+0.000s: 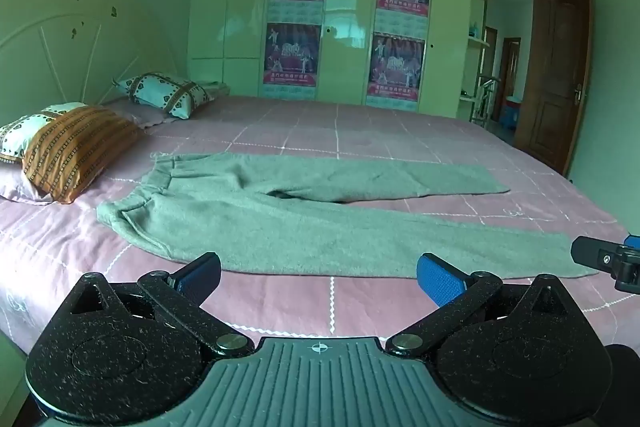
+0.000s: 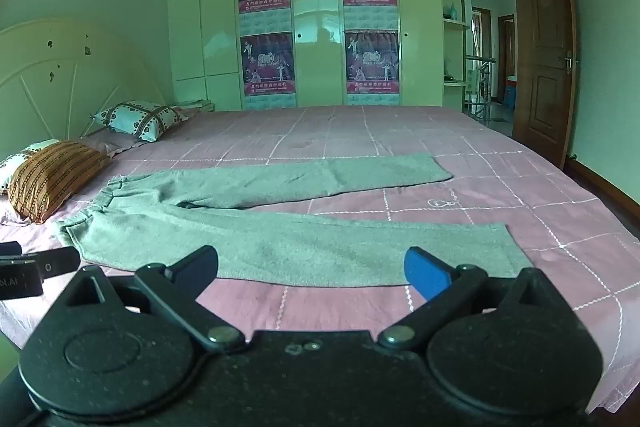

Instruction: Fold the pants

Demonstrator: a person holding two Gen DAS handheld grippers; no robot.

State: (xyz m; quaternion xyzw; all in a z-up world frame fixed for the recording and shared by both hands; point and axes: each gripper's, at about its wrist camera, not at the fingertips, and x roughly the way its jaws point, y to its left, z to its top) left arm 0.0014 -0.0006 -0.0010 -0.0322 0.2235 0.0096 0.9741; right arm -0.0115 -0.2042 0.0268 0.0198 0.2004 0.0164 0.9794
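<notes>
Both grippers are hanging just over the near edge of the bed, jaws spread wide with nothing between them. The left gripper (image 1: 318, 277) has its blue-padded fingers apart over bare pink bedspread (image 1: 360, 131), and only the tip of the right gripper (image 1: 612, 263) pokes in at the right edge of its view, cut off by the frame. Same deal from the other side: the right gripper (image 2: 312, 271) is wide open and empty, and a sliver of the left gripper (image 2: 36, 267) sticks in at the left edge.

The grey-green pants (image 1: 304, 223) lie flat just beyond the fingertips, not touching them. The waistband (image 2: 100, 203) is off to the left near the pillows; the two legs run right and splay apart. The near leg's hem (image 2: 516, 251) ends just past the right gripper's blue finger.

Further back there's a striped orange pillow (image 1: 76, 151) and a patterned one (image 1: 164, 93), then the wardrobe (image 2: 312, 7) with posters whose print is too small to read. The open door (image 2: 548, 47) is on the right.
</notes>
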